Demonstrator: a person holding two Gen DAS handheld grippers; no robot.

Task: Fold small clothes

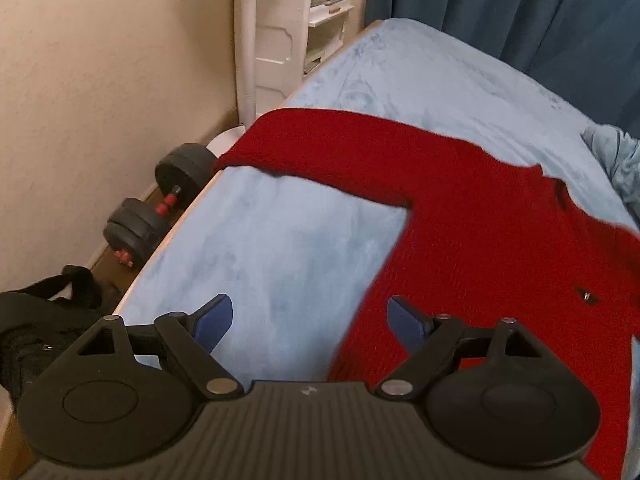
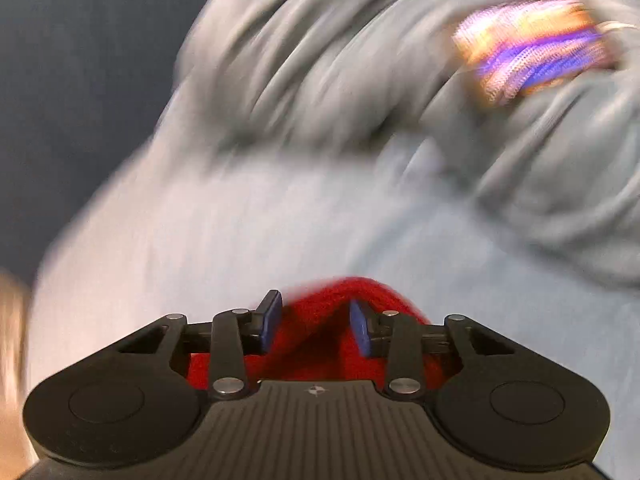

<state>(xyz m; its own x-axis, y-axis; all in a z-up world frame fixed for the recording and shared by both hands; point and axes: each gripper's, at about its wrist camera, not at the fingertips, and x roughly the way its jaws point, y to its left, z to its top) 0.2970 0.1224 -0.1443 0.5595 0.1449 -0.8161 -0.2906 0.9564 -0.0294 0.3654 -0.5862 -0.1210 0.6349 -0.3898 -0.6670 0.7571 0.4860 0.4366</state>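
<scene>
A red knit sweater (image 1: 480, 240) lies spread flat on the light blue bed cover (image 1: 280, 248), one sleeve stretched left to the bed's edge. My left gripper (image 1: 310, 308) hovers over the sweater's left side seam, jaws wide open with nothing between them. One finger hangs over bare cover, the other over red knit. In the blurred right wrist view, my right gripper (image 2: 315, 308) has a raised bunch of the red sweater (image 2: 312, 344) between its blue pads (image 2: 362, 328), which press on it from both sides. The bed cover (image 2: 240, 220) lies beyond it.
Black dumbbells (image 1: 160, 204) and a black bag (image 1: 32, 320) sit on the floor left of the bed, by a cream wall. A white shelf unit (image 1: 280, 28) and blue curtain (image 1: 520, 8) stand behind. A crumpled grey-blue blanket (image 2: 360, 80) holds a striped colourful knit (image 2: 532, 44).
</scene>
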